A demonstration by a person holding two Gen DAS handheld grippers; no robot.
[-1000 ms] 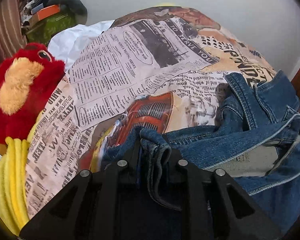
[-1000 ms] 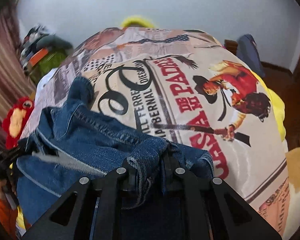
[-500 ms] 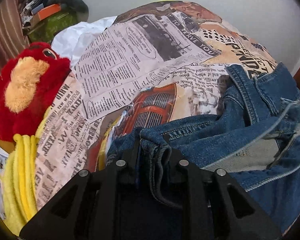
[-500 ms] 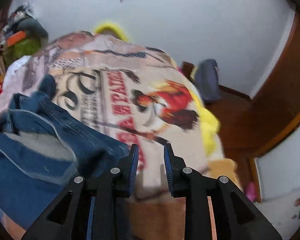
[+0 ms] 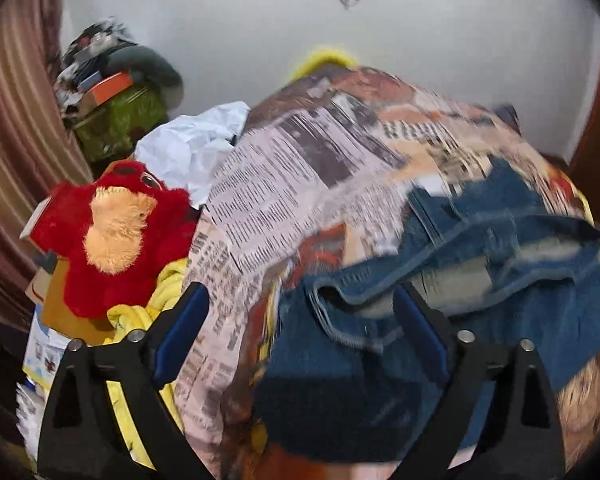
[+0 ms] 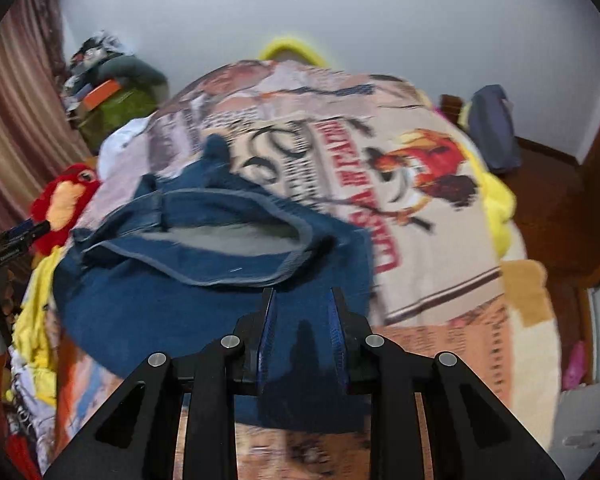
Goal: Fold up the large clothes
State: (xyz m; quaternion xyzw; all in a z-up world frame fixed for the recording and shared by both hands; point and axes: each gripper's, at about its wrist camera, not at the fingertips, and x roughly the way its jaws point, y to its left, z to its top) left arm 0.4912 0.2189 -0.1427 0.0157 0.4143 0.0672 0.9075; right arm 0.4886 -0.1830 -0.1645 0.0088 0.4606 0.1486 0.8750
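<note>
We see the denim garment [image 5: 440, 344] [image 6: 220, 280] lying bunched on the printed bedspread [image 5: 300, 184] [image 6: 420, 240], and our left gripper [image 5: 300, 312] stands wide apart while our right gripper [image 6: 302, 300] is also apart, both holding nothing.

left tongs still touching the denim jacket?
Apart. In the left wrist view the left tongs gape wide open, and the denim jacket lies on the bedspread beyond them, not pinched.

Home bedroom — bed w/ printed blanket [image 6: 440, 248], red plush toy [image 5: 112, 236], striped curtain [image 5: 8, 152] — wood floor [image 6: 548, 184].
</note>
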